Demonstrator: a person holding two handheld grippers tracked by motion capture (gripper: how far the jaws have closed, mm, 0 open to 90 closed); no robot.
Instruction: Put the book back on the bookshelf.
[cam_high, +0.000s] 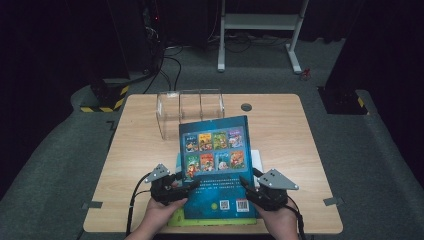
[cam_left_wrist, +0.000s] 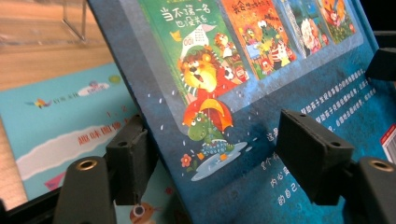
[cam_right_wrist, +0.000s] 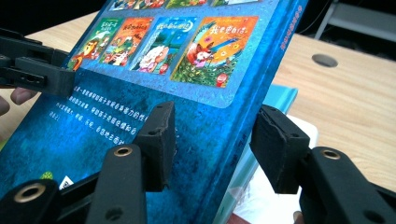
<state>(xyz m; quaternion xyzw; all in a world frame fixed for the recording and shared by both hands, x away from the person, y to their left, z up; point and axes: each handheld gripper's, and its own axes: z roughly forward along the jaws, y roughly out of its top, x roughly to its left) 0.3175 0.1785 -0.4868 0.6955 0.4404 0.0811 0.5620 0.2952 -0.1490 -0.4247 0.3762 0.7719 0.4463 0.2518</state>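
A blue picture book with its back cover up is held tilted above the table, far end raised. My left gripper grips its left edge. In the left gripper view one pad sits under that edge of the book and the other presses on the cover, so the gripper is shut on it. My right gripper holds the right side. In the right gripper view it clamps the book at the spine. The left gripper's jaw shows on the far edge.
Beneath the lifted book lie other books: a teal one, a white one and a green one at the front edge. A clear acrylic rack stands at the back of the table. A cable hole lies behind.
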